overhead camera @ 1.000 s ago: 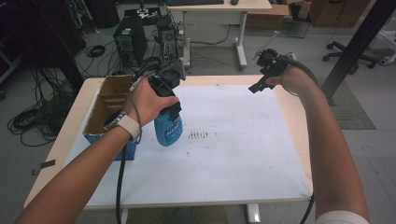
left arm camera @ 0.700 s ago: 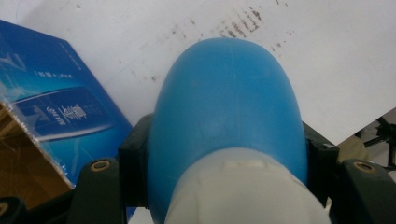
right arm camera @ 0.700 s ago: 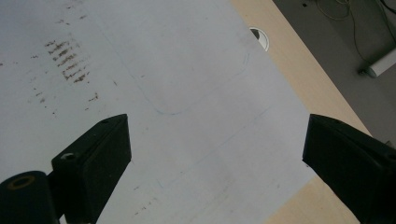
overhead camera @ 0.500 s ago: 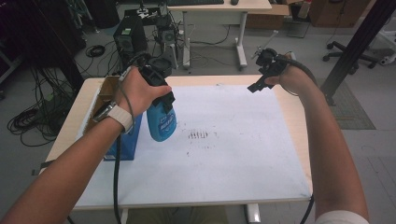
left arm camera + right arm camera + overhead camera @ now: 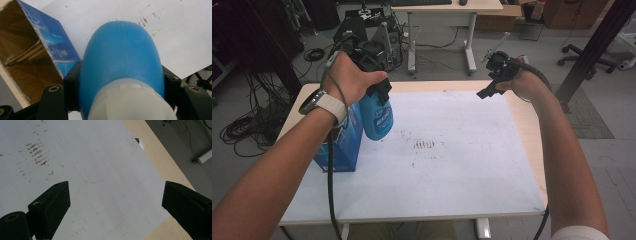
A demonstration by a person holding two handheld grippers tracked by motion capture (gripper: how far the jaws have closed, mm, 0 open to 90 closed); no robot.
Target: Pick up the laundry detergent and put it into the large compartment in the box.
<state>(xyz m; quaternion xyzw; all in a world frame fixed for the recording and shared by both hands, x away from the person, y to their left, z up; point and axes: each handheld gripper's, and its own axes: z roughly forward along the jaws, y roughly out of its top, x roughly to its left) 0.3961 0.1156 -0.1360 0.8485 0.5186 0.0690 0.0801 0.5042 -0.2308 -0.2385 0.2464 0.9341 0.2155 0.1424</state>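
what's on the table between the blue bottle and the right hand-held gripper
Nothing stands there: in the high view, between the blue plastic bottle and the right hand-held gripper, only the white paper sheet with small brown smudges.

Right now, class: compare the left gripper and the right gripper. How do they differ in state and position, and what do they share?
The left gripper is shut on the blue bottle, jaws pressing its sides; the right gripper stands open with nothing between its jaws. The left gripper is held up beside the blue cardboard box at the table's left; the right gripper hangs over the far right edge of the white sheet. Both are hand-held with black jaws.
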